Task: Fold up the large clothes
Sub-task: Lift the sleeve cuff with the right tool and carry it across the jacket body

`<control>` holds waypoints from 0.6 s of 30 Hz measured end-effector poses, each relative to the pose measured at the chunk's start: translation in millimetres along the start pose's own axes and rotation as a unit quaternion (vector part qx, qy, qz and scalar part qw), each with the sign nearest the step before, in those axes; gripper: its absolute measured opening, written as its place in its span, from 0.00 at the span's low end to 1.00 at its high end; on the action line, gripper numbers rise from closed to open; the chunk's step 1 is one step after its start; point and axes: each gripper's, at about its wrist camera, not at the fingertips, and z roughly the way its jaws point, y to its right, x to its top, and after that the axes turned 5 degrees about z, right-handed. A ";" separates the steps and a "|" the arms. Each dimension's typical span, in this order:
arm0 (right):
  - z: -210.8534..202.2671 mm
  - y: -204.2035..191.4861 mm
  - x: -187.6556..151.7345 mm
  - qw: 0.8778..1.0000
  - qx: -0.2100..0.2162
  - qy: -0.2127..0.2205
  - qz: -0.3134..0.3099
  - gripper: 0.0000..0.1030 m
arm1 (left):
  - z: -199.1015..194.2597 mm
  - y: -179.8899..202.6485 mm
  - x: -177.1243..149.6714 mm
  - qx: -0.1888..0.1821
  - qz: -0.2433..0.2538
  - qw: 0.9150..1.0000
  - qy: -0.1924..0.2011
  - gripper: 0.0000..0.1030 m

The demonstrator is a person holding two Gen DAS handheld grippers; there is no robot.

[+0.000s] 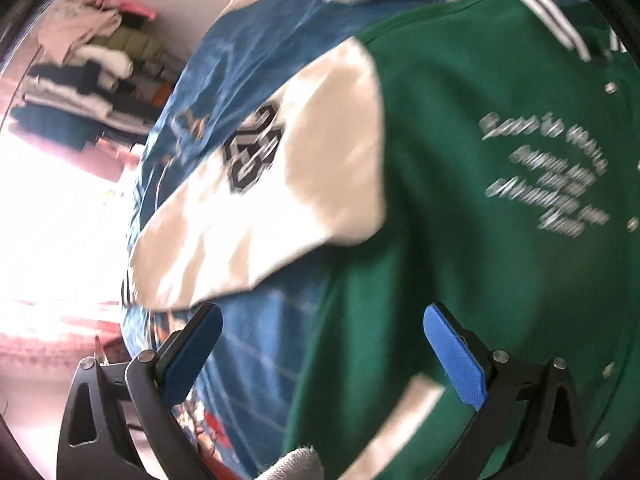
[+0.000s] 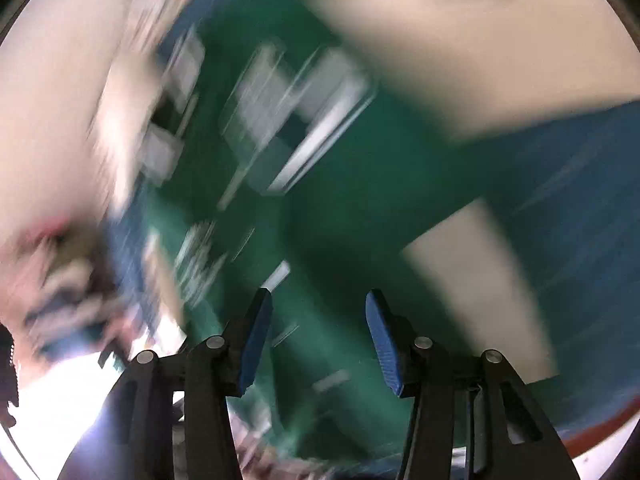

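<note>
1. Below the left gripper [image 1: 322, 344], jaws wide and empty, a green jacket [image 1: 480, 200] lies spread on a blue sheet [image 1: 248, 68].
2. Just ahead, its white sleeve [image 1: 260, 200] lies folded across.
3. Right gripper [image 2: 319, 340]: jaws half apart, nothing between, jacket beneath, blurred.
4. Likely soft, bulky, floppy; best gripped at hem or sleeve cuff.

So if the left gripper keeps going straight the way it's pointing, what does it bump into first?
Probably the green jacket lying on the blue bedcover. The open left gripper points down near the jacket's edge, so depth is hard to judge; it could meet the bedcover instead.
</note>
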 end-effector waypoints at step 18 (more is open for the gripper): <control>103.9 -28.9 -64.6 0.995 -0.091 -0.042 0.028 0.22 | 12.4 -44.0 -65.8 -0.022 -0.016 0.998 -0.055 1.00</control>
